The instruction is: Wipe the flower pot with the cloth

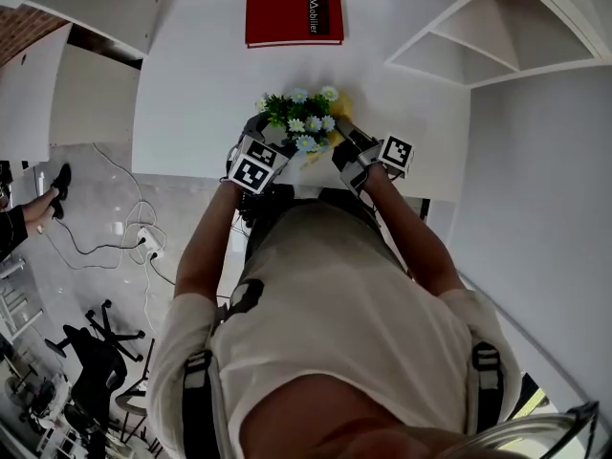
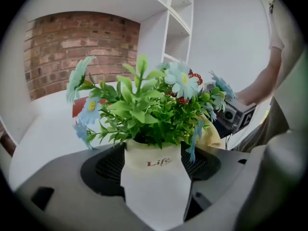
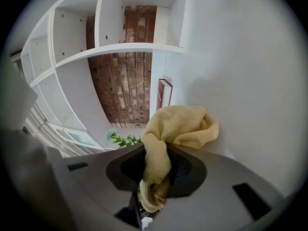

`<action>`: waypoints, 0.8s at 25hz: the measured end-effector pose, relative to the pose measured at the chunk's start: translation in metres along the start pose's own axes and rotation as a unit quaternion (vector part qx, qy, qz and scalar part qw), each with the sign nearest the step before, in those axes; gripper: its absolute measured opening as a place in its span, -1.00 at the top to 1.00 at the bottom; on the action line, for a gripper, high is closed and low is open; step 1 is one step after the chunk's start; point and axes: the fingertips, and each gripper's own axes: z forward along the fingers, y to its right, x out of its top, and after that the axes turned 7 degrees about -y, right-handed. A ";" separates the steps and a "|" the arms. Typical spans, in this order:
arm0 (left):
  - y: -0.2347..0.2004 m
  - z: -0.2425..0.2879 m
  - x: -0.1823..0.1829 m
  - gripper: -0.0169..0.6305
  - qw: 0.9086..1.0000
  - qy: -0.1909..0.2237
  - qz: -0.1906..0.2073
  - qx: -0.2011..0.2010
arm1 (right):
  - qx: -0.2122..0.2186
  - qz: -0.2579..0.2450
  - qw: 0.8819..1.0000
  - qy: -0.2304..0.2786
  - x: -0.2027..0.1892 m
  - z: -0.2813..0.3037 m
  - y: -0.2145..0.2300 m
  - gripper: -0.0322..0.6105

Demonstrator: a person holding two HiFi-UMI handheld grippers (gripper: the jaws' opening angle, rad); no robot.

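At the near edge of the white table (image 1: 191,75), right in front of my chest, I hold my left claw (image 1: 271,134) around the flower pot (image 2: 154,177). Its jaws stand spread wide, one on each side of the pot's pale wall just under the rim, and I read the grip as released: the pot sits between the pads rather than squeezed by them. The pot stands upright and carries a small printed word on its front. The claw's own body hides the base, so I cannot see whether it rests on the tabletop. Out of the pot rises an artificial plant (image 2: 144,109), green leaves with pale blue and white daisies and a few red berries.

My right claw (image 1: 346,134) sits at the plant's other side, level with the foliage. It is clenched on the yellow cloth (image 3: 180,126): a strand of it is pinched between the jaws and the rest bunches up in a soft lump past the tips. That lump lies just beside the leaves on the pot's right; whether it touches the pot I cannot tell.

Further back on the table lies a red book (image 1: 294,17), well apart from the pot. White shelves (image 3: 120,47) and a brick wall (image 2: 77,47) stand behind.
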 end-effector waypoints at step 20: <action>-0.007 -0.001 -0.015 -0.14 0.994 0.012 -0.080 0.073 | -0.148 -0.109 0.978 -0.097 -0.003 -0.005 0.032 0.61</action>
